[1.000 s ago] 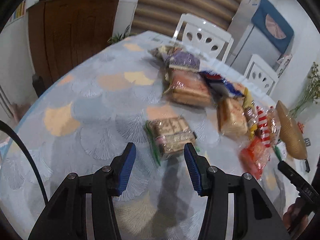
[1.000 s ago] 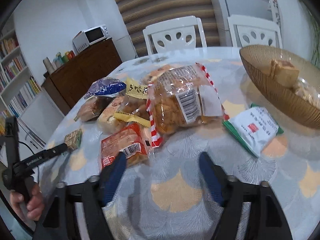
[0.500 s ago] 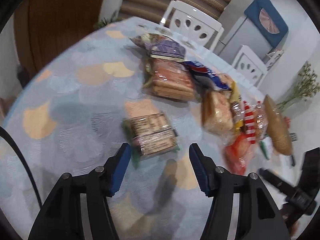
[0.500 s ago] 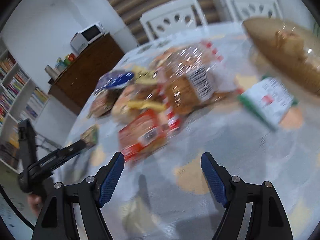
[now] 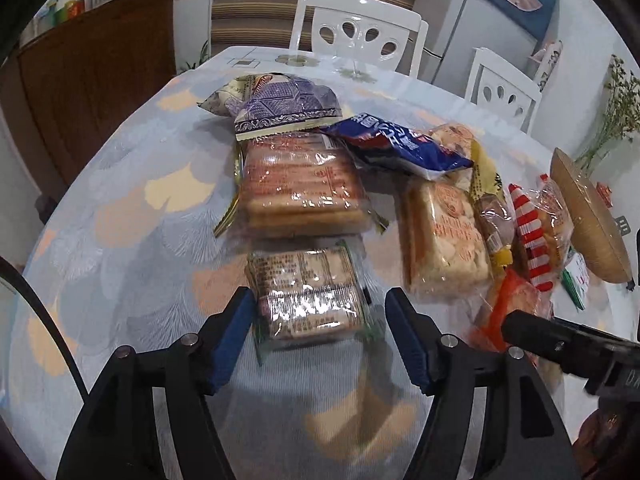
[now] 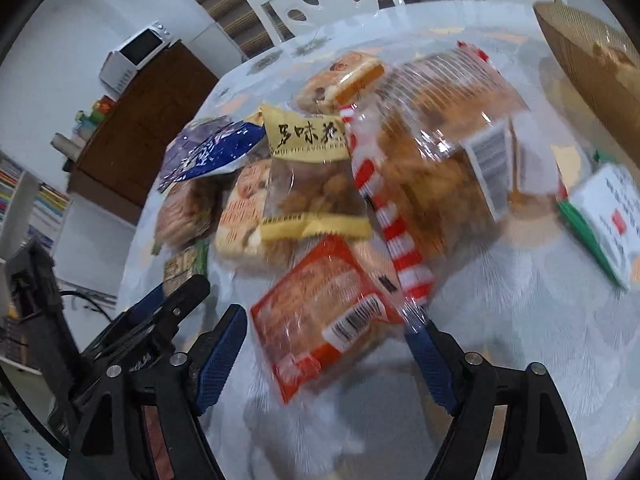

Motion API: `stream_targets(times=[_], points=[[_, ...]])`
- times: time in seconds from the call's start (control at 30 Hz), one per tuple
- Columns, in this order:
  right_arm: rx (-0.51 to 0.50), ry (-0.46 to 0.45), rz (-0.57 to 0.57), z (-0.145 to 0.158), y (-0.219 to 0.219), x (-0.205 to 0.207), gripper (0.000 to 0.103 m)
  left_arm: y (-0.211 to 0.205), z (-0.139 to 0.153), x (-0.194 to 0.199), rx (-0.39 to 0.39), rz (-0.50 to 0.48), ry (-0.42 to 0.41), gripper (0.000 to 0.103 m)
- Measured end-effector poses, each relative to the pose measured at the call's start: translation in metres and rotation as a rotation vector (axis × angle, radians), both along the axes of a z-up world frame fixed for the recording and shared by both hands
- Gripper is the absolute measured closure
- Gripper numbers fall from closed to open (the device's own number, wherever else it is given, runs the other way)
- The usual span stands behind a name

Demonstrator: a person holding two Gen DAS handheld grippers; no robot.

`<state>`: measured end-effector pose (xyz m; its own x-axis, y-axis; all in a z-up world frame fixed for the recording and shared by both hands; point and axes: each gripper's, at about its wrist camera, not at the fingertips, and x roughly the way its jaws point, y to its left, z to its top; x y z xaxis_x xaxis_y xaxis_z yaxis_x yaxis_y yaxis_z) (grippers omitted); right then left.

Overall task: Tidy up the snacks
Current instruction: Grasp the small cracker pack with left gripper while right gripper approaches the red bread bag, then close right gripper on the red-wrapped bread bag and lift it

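Looking along my left tongs (image 5: 318, 322), I find the jaws standing apart, having just been opening, with a small green-edged biscuit pack (image 5: 306, 300) lying on the table (image 5: 132, 216) between the blue pads (image 5: 232, 338). The pack sits in the lower centre of the frame. A gap shows on its right side; on the left, I cannot tell whether the pad touches the wrapper. Nothing is gripped.

Directly above that pack lies a larger clear pack of pink wafers (image 5: 302, 188), and above it a purple patterned bag (image 5: 286, 108). To the right sit a dark blue bag (image 5: 396, 146) and a pack of pale crackers (image 5: 444, 232), then a red-and-white striped bag (image 5: 530, 236). A woven bowl (image 5: 588, 220) stands at the right edge.

My right tongs (image 6: 326, 356) also stand wide, the jaws having just been opening. An orange snack pack (image 6: 320, 316) lies on the table in the lower centre of that frame, its near end between the pads without being pressed. Just above it rests a yellow-banded bag (image 6: 312, 176), and the striped bag (image 6: 436, 148) fills the upper right. A white and green packet (image 6: 604, 216) lies apart at the right edge, below the bowl (image 6: 580, 44). The left tongs (image 6: 168, 300) show at the lower left of this view, close beside my right tool.
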<state>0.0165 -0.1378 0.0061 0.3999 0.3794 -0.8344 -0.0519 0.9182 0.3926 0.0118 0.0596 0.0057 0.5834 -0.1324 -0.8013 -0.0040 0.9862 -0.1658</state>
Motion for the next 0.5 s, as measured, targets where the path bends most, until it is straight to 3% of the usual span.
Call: stream_targets(times=[0.07, 0.17, 0.23, 0.37, 0.43, 0.5], points=[[-0.035, -0.012, -0.002, -0.001, 0.011, 0.005, 0.005, 0.0, 0.0, 0.004, 0.009, 0.003, -0.001, 0.036], [-0.134, -0.058, -0.002, -0.003, 0.023, 0.002, 0.004, -0.003, -0.002, 0.007, 0.051, 0.016, -0.003, 0.043], [-0.147, -0.081, -0.002, -0.004, 0.024, -0.002, 0.004, -0.002, -0.002, 0.005, 0.069, 0.015, -0.011, 0.046], [-0.213, -0.109, 0.023, -0.001, 0.024, -0.012, 0.019, 0.0, 0.0, -0.004, 0.065, 0.013, -0.022, 0.056], [-0.212, -0.118, 0.038, 0.001, 0.019, -0.02, 0.029, -0.002, 0.002, -0.011, 0.06, -0.004, -0.026, 0.056], [-0.207, -0.121, 0.061, 0.002, 0.015, -0.027, 0.033, -0.004, 0.004, -0.021, 0.06, -0.018, -0.037, 0.056]])
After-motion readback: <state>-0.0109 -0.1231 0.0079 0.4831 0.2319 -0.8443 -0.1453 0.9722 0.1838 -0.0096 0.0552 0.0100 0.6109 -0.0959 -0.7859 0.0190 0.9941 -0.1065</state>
